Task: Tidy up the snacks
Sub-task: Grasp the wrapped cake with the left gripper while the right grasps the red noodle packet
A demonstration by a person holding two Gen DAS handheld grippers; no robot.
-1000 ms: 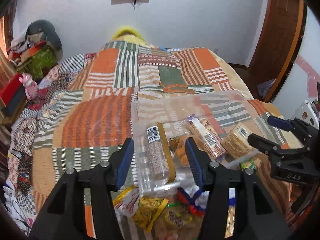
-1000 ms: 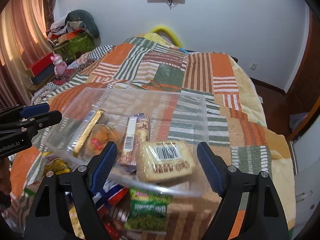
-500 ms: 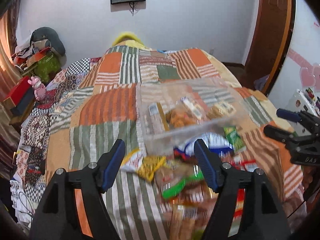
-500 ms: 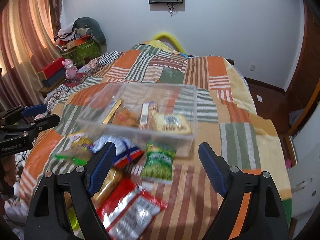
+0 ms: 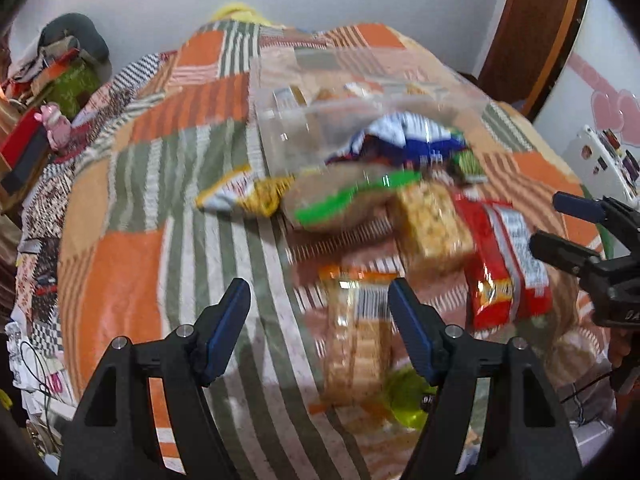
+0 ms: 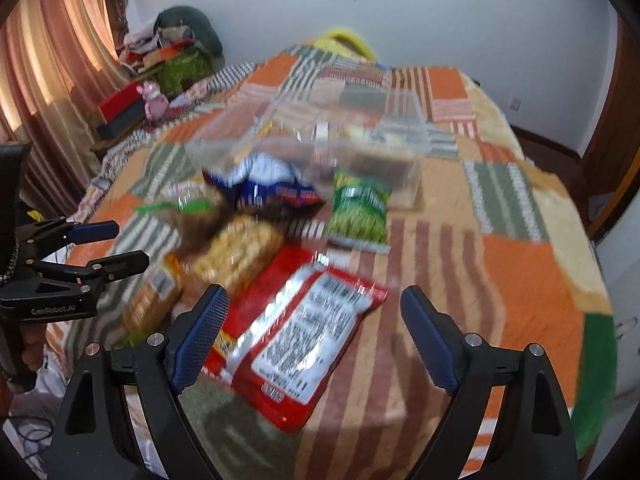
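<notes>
Both grippers, left [image 5: 318, 312] and right [image 6: 314, 332], hover spread wide and empty above loose packets on the quilt [image 6: 532, 280]. Nearest the right one lies a red foil packet [image 6: 304, 336]: probably light, crinkly, slippery, best pinched at a sealed edge. Beyond sits the clear tub [image 6: 376, 148].

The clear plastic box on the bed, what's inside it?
The clear plastic box holds a few wrapped snacks along its floor, too blurred to identify. Its near wall and the blue-and-white bag in front hide the rest.
</notes>
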